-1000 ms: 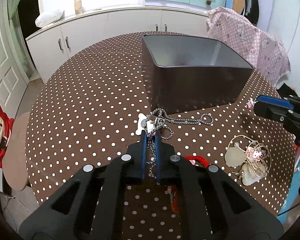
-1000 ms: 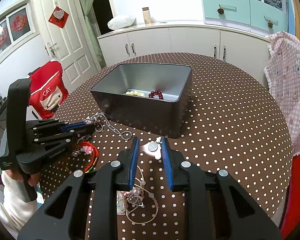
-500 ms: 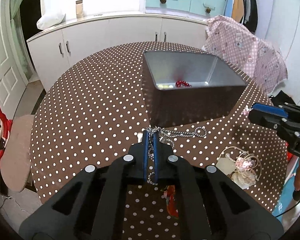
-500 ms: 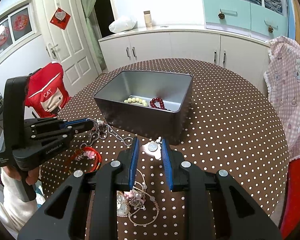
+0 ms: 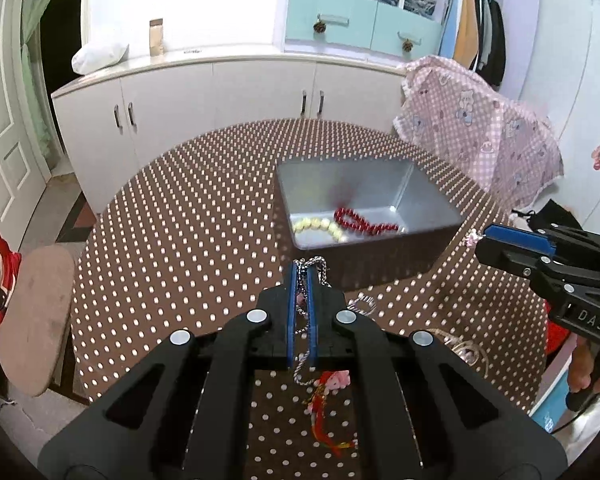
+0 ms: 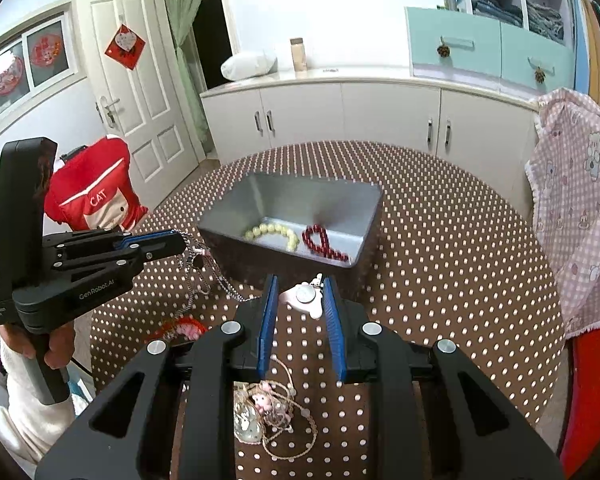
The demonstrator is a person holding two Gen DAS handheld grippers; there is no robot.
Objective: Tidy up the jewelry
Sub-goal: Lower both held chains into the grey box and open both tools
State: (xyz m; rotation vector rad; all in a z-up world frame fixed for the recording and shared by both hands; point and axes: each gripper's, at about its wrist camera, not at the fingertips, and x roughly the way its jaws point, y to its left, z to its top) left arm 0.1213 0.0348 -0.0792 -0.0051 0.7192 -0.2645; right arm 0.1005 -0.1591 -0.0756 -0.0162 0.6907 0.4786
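My left gripper (image 5: 301, 276) is shut on a silver chain necklace (image 5: 318, 270) and holds it lifted just short of the grey metal box (image 5: 436, 240); the chain (image 6: 204, 276) hangs down from it in the right wrist view. The box (image 6: 228, 220) holds a red bead bracelet (image 5: 362, 220) and a pale yellow bead bracelet (image 5: 320, 226). My right gripper (image 6: 298, 282) is shut on a white bone-shaped pendant (image 6: 304, 298) joined to the chain, in front of the box.
A red cord ornament (image 5: 326, 404) and a pale shell-and-cord piece (image 6: 268, 420) lie on the brown polka-dot table (image 5: 172, 240) near its front edge. White cabinets (image 6: 340, 116) stand behind. A pink checked cloth (image 6: 576, 208) hangs at the right.
My left gripper has risen with the silver chain, lifting it off the table toward the box. My right gripper has risen too, still holding the white pendant.
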